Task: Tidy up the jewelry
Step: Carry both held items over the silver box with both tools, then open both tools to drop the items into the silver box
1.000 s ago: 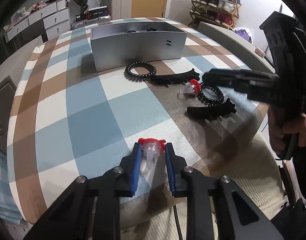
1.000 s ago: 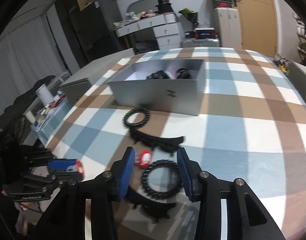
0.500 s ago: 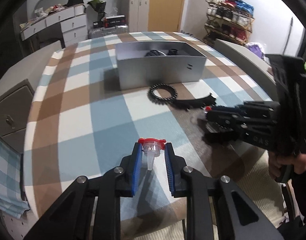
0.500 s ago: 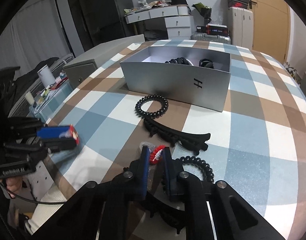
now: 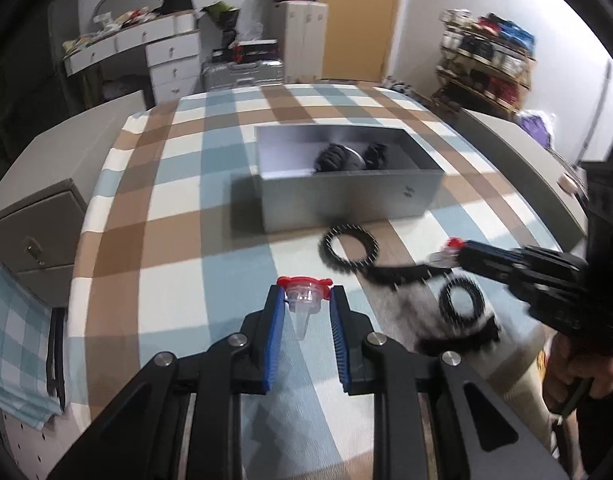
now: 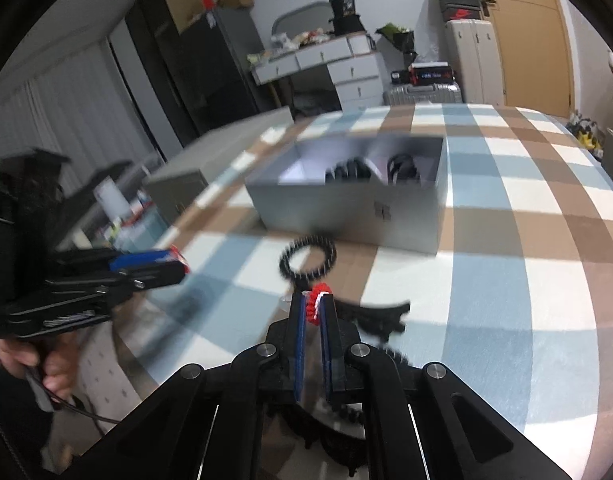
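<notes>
My left gripper (image 5: 305, 300) is shut on a small clear vial with a red cap (image 5: 303, 296), held above the checked tablecloth. In the right wrist view my right gripper (image 6: 313, 306) is shut on a second red-capped vial (image 6: 319, 303), lifted just off the table. This right gripper (image 5: 452, 255) with its vial (image 5: 450, 249) shows at the right of the left wrist view. A grey open box (image 5: 346, 196) stands at the table's middle with dark items inside. Black coil hair ties (image 5: 348, 246) (image 5: 462, 302) and black hair claws (image 5: 402, 274) lie in front of the box.
The round table has a blue, brown and white checked cloth (image 5: 178, 240). A grey cabinet (image 5: 30, 224) stands left of it, a white dresser (image 5: 146, 52) and suitcases behind, a shoe rack (image 5: 486, 64) at far right. A person's hand (image 5: 566, 368) holds the right gripper.
The right gripper closed on the red-capped vial lying among the hair ties and raised it. The left gripper rose with its vial and swung, bringing the box more into view.
</notes>
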A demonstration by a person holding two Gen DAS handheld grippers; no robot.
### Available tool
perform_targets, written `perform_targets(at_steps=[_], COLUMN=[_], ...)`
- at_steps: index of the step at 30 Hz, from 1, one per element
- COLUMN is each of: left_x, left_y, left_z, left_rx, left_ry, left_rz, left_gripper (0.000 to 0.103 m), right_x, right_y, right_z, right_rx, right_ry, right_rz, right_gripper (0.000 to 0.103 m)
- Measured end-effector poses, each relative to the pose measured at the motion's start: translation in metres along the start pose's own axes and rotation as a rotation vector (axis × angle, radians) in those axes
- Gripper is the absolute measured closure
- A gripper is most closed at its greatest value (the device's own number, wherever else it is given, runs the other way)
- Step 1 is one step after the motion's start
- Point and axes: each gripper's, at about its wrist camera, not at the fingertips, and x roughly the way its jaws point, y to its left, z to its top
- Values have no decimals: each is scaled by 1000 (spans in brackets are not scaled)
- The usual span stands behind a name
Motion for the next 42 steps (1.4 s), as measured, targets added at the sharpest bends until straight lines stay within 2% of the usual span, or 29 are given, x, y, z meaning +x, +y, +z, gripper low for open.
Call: perform_targets(at_steps=[7,10,14,21,28,36,41,42], left_x=[-4,0,14,42,64,78,79,78], left_y=[-3,-3,-4,-5,-4,-3,3,4], left_z=[35,50,68,85,94,97,97,96], left_rx=[-18,-29,-32,-29,-40,-38,-63,-68], left_ry=[-65,-106,-124,-95,-53,-16,-4,1], left_rz=[-25,-6,-21,-72,-74,-92,-153,-185], left_gripper=[86,86,86,86,86,86,84,84], right_x=[-21,-18,-5,27,54,73,77,75], right_y=[-6,-10,-16,-27,-43,-52,-49,-49], right_z=[45,65,85,100,103,102,103,103], right_rx=[31,36,34,9,4,19,10,10], right_ry=[-115,-145,-162,-139,-104,-68,-46,-51], right_rz=[98,123,147,134,82,79,77,75], right_gripper=[97,97,97,97,97,97,95,94])
